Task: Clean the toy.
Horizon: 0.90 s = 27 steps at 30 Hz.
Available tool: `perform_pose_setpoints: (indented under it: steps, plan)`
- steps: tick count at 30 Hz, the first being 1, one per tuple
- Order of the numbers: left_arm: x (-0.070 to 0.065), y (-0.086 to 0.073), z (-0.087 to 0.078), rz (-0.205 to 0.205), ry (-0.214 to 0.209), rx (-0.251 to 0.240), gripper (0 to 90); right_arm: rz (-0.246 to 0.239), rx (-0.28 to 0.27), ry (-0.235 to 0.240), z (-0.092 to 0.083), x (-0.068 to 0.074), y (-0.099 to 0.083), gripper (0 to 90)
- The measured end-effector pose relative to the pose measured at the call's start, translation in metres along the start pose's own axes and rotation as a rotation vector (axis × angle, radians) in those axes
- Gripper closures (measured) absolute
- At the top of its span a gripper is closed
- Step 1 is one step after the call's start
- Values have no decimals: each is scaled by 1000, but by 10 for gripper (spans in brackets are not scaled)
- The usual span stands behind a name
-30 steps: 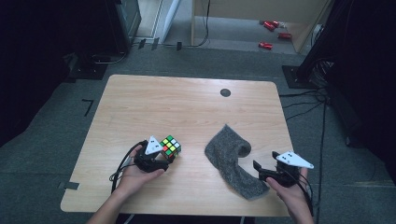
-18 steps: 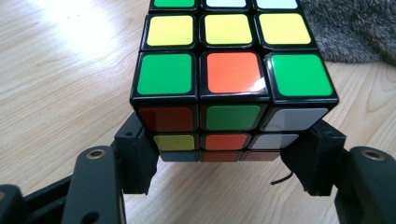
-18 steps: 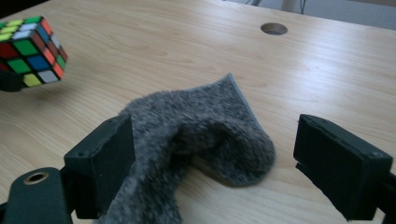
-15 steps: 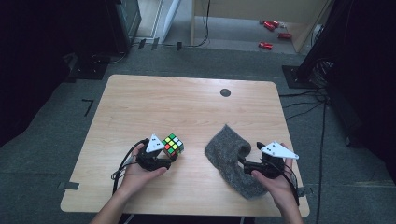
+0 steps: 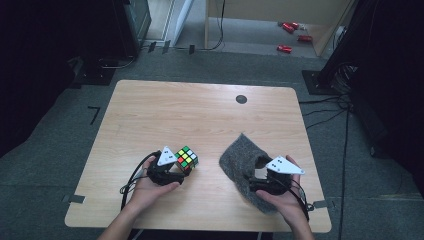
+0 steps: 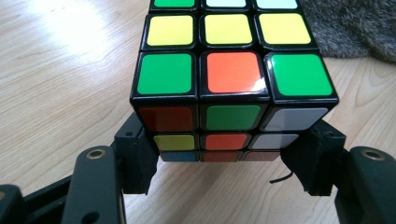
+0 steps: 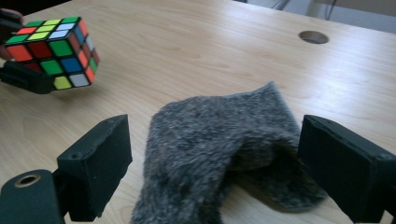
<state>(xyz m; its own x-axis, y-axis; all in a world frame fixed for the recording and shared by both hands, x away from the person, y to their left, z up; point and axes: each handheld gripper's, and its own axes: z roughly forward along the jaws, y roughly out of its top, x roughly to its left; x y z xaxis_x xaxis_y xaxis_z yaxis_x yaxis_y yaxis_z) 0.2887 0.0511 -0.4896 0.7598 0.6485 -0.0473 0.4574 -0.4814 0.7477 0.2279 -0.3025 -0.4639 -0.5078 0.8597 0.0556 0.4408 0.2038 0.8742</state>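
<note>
A scrambled Rubik's cube (image 5: 186,158) is held at the table's front left, with my left gripper (image 5: 172,172) shut on it. In the left gripper view the two black jaws clamp the lower sides of the cube (image 6: 229,70). A grey fuzzy cloth (image 5: 240,160) lies crumpled at the front right. My right gripper (image 5: 260,182) stands open over the cloth's near part. In the right gripper view a raised fold of the cloth (image 7: 219,135) sits between the wide-apart jaws, with a gap at the left pad (image 7: 100,163). The cube (image 7: 53,46) shows at the upper left of that view.
The wooden table (image 5: 175,110) has a round dark hole (image 5: 241,99) near its far edge. Cables trail from both grippers over the front edge. Red cans (image 5: 290,37) lie on the floor beyond the table, and dark equipment stands at both sides.
My right gripper has moved left from the table's right edge, and its open jaws now straddle the cloth. The left gripper and the cube have stayed in place.
</note>
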Motion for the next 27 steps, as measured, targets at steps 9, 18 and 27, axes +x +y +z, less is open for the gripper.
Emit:
perform_pose_setpoints:
  steps: [9, 18, 27]
  plan:
    - [-5, 1, 4, 11, -13, 2, 354, -93, 79, 1, 25, 15, -16, 101]
    - [-5, -1, 4, 12, -21, 6, 354, -95, 141, -20, 35, 8, -30, 143]
    - [-10, -2, 7, 21, -32, 10, 354, -139, 160, -28, 40, 10, -37, 267]
